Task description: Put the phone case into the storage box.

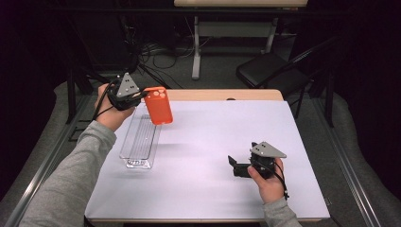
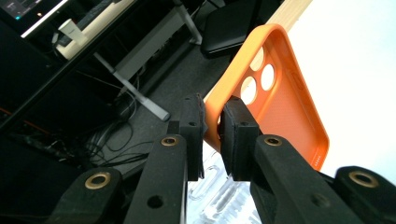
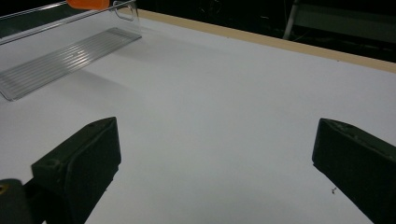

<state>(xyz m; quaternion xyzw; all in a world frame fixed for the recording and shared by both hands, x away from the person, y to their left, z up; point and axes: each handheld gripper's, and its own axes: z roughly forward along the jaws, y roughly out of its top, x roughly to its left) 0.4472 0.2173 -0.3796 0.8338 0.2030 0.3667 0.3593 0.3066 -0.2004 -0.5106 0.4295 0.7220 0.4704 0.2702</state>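
Behind the white surface [image 1: 213, 142] the room is dark, with a grey floor [image 1: 213, 71], a black chair [image 1: 265, 71], cables [image 1: 156, 52] and a desk [image 1: 236, 23].

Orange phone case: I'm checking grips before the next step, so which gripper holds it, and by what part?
The left gripper holds the orange phone case by its side rim near the camera cutouts, above the clear tray. The right gripper is open, holding nothing.
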